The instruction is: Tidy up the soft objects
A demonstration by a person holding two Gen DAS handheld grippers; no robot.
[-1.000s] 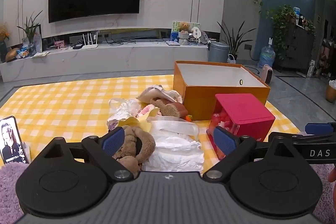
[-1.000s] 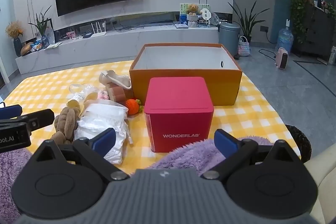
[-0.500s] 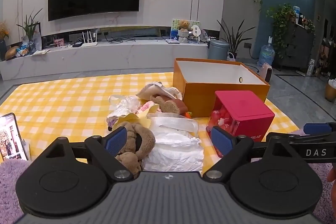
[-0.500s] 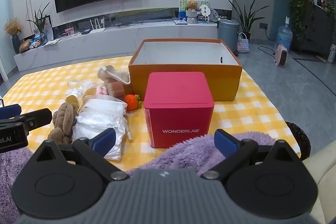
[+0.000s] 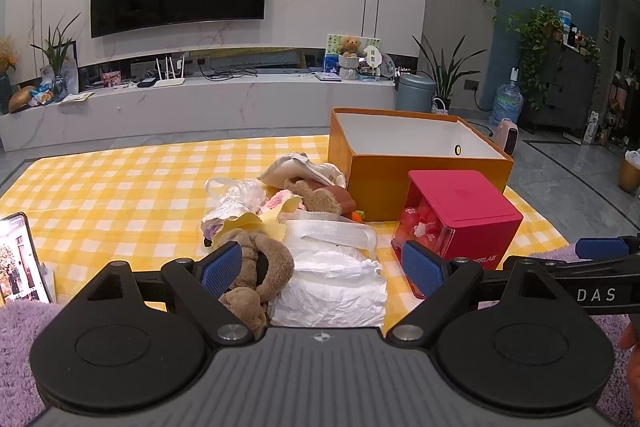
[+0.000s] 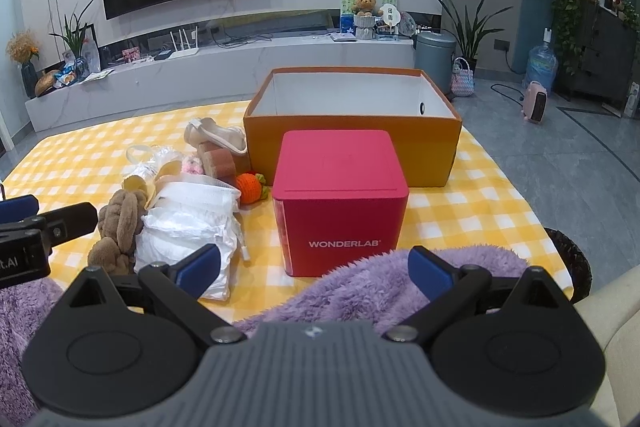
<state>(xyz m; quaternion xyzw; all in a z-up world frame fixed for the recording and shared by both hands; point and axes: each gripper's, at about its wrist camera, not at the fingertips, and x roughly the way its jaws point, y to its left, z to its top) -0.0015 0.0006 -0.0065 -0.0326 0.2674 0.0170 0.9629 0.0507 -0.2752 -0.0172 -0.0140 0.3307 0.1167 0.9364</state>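
Note:
A heap of soft things lies on the yellow checked cloth (image 5: pixel 120 195): a brown plush toy (image 5: pixel 256 275), a white diaper (image 5: pixel 332 283), crumpled plastic (image 5: pixel 236 199), a brown slipper (image 5: pixel 320 195) and an orange knitted carrot (image 6: pixel 250 187). An open orange box (image 5: pixel 420 171) stands behind them, empty inside. My left gripper (image 5: pixel 322 269) is open just above the plush and diaper. My right gripper (image 6: pixel 314 269) is open over a purple fleece (image 6: pixel 360 283), in front of the red box (image 6: pixel 340 199).
The red WONDERLAB box (image 5: pixel 460 211) stands right of the heap. A phone (image 5: pixel 18 259) leans at the cloth's left edge. A dark basket (image 6: pixel 568 259) sits at the right edge. A TV and a long white shelf are far behind.
Both grippers have drawn back and risen slightly, so the heap and boxes look a little farther away. Both stay open and nothing on the cloth has moved.

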